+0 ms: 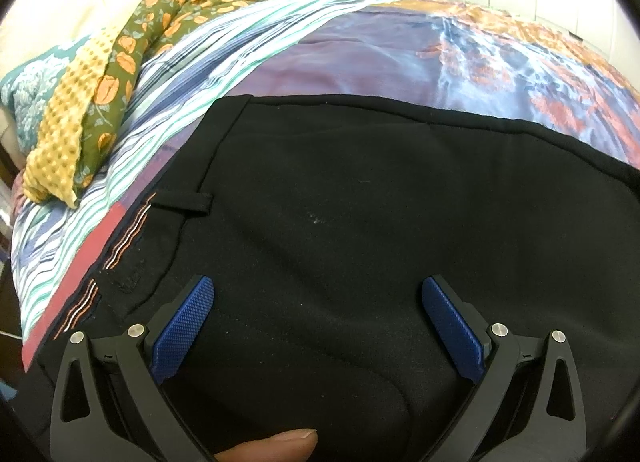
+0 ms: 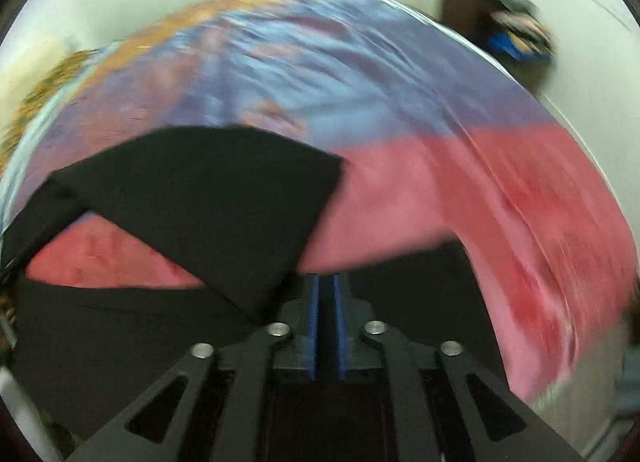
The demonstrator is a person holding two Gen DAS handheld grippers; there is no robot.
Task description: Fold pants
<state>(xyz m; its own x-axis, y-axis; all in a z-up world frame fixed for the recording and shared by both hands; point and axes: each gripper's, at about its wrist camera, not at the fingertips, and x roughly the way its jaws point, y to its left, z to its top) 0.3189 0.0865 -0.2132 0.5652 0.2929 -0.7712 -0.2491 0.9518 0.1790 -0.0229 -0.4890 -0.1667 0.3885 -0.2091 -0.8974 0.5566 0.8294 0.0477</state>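
Black pants [image 1: 360, 222] lie spread on a patterned bedspread [image 1: 360, 54], waistband and a belt loop [image 1: 184, 204] at the left. My left gripper [image 1: 318, 290] is open just above the pants near the waist, holding nothing. In the blurred right wrist view my right gripper [image 2: 326, 282] is shut on the black pants [image 2: 208, 198]. The cloth rises from its fingers and a leg folds over to the left above the pink part of the bedspread [image 2: 460, 198].
A rolled floral quilt and a yellow dotted cloth [image 1: 100, 102] lie at the bed's left end. A dark cabinet with piled items [image 2: 504, 30] stands in the far right corner by a white wall. A thumb [image 1: 276, 446] shows at the bottom.
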